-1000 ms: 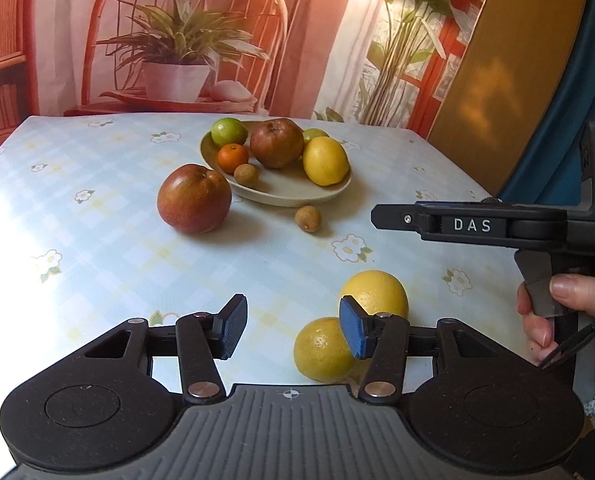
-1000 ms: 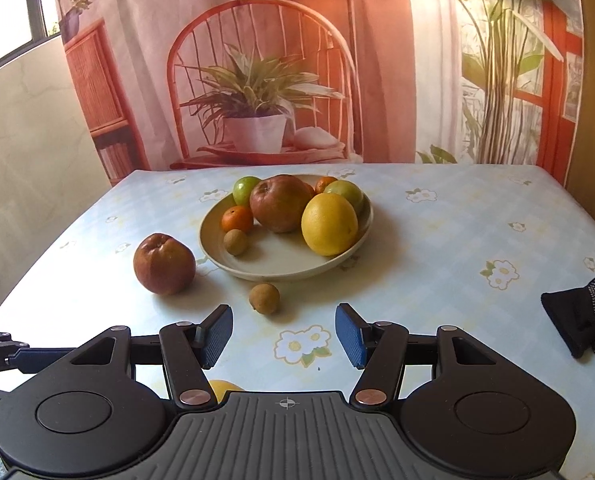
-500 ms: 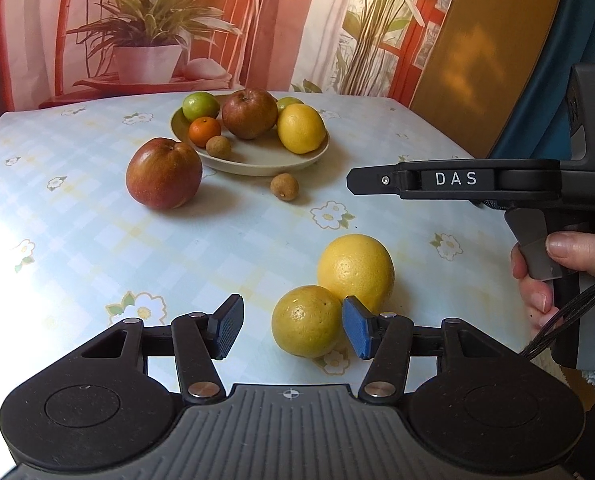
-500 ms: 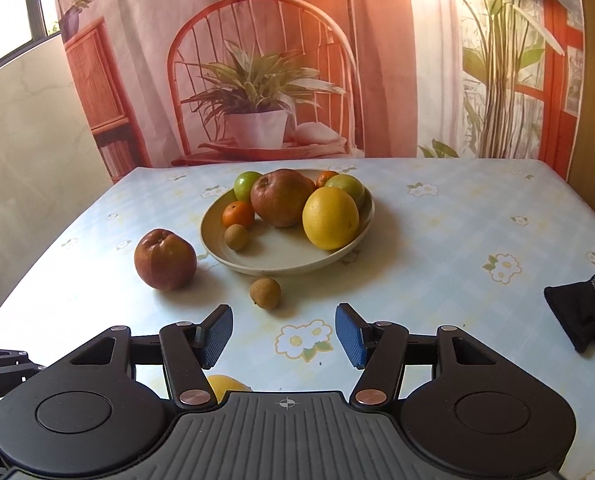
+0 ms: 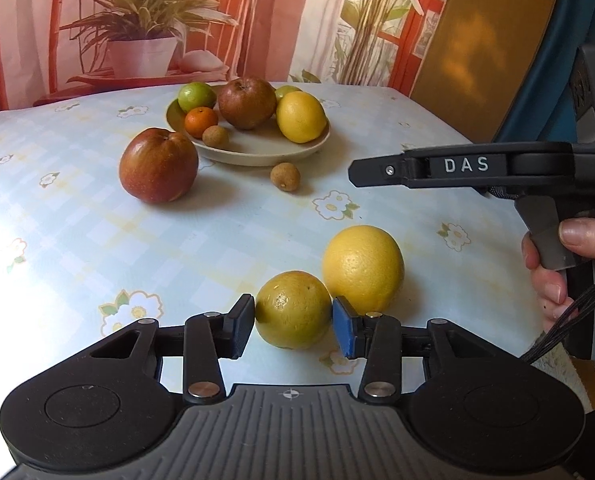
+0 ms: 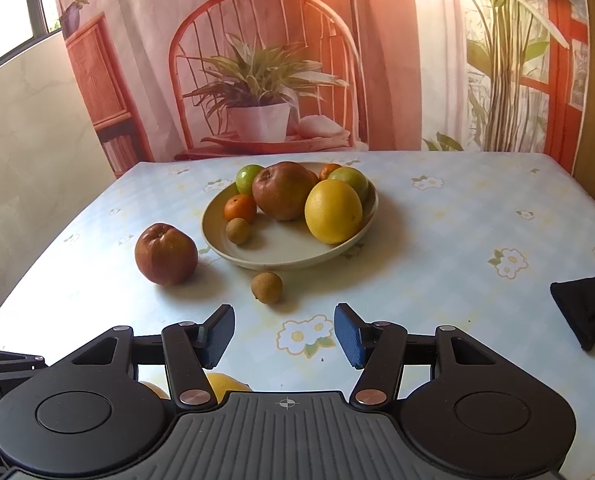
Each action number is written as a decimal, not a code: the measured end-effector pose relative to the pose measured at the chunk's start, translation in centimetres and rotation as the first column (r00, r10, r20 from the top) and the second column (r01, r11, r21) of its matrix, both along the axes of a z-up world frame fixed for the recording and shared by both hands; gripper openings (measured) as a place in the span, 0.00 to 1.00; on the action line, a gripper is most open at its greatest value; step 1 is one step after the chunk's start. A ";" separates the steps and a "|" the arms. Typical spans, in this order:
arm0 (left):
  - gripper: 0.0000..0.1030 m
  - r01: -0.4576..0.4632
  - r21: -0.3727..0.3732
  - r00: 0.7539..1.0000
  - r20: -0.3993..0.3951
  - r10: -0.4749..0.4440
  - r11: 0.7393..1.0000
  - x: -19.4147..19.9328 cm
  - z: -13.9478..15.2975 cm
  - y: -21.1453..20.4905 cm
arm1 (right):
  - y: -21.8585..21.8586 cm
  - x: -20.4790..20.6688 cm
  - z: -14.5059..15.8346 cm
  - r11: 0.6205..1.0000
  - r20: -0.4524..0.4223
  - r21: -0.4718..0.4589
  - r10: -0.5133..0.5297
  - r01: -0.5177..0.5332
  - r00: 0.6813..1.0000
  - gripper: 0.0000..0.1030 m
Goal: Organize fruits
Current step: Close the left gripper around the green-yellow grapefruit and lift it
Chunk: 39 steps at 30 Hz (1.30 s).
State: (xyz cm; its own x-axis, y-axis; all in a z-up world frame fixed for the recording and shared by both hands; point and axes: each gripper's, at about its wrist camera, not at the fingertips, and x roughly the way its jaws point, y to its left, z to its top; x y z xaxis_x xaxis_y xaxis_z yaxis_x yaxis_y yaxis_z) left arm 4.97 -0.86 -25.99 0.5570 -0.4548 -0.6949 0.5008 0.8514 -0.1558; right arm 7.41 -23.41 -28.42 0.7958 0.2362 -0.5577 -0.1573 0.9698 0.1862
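Left gripper closing on greenish-yellow citrus, near table edge.
Pads at its sides, grip unconfirmed; right gripper half-open, empty. Next: squeeze firmly, lift, carry to plate.

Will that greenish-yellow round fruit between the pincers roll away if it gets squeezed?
The greenish-yellow round citrus fruit looks ball-shaped, so it would probably roll if nudged. Its dimpled peel likely grips the left gripper pads, which have just been closing around it and look about touching. The bigger yellow citrus fruit right behind may stop it.
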 end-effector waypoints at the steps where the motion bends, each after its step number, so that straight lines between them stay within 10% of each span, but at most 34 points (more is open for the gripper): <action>1: 0.43 -0.018 -0.002 1.000 0.005 0.018 1.000 0.1 0.1 0.3 | 0.1 0.2 0.0 1.000 -0.004 -0.002 0.010 -0.010 1.000 0.49; 8: 0.41 -0.145 -0.025 0.989 0.022 0.146 0.989 1.7 1.0 2.3 | 1.1 4.2 -0.1 0.992 -0.045 -0.058 0.110 -0.113 0.993 0.40; 11: 0.16 -0.169 -0.058 0.985 0.034 0.171 0.984 2.2 1.8 3.1 | 1.3 6.4 -0.5 0.989 -0.084 -0.063 0.130 -0.136 0.988 0.33; 14: 0.16 -0.183 -0.046 0.983 0.028 0.184 0.982 2.8 2.0 3.4 | 1.7 7.8 -1.1 0.985 -0.123 -0.062 0.153 -0.161 0.981 0.30; 19: 0.22 -0.170 -0.054 0.985 0.002 0.170 0.984 2.6 1.7 3.9 | 2.0 8.4 -1.5 0.984 -0.137 -0.060 0.157 -0.167 0.978 0.30; 23: 0.47 -0.146 -0.042 0.989 -0.012 0.146 0.988 2.5 1.3 3.8 | 1.9 8.7 -1.8 0.985 -0.146 -0.054 0.154 -0.164 0.977 0.30; 39: 0.47 -0.009 0.023 0.998 -0.065 0.010 1.000 1.4 -0.8 1.1 | 2.1 8.9 -1.9 0.982 -0.146 -0.065 0.165 -0.176 0.975 0.30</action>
State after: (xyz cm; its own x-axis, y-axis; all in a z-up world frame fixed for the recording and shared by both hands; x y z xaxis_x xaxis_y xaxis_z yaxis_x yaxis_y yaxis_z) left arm 6.41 0.19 -26.83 0.5143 -0.4335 -0.7400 0.4821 0.8598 -0.1686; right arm 16.30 -21.34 -30.32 0.6606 0.3137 -0.6821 -0.2995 0.9432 0.1438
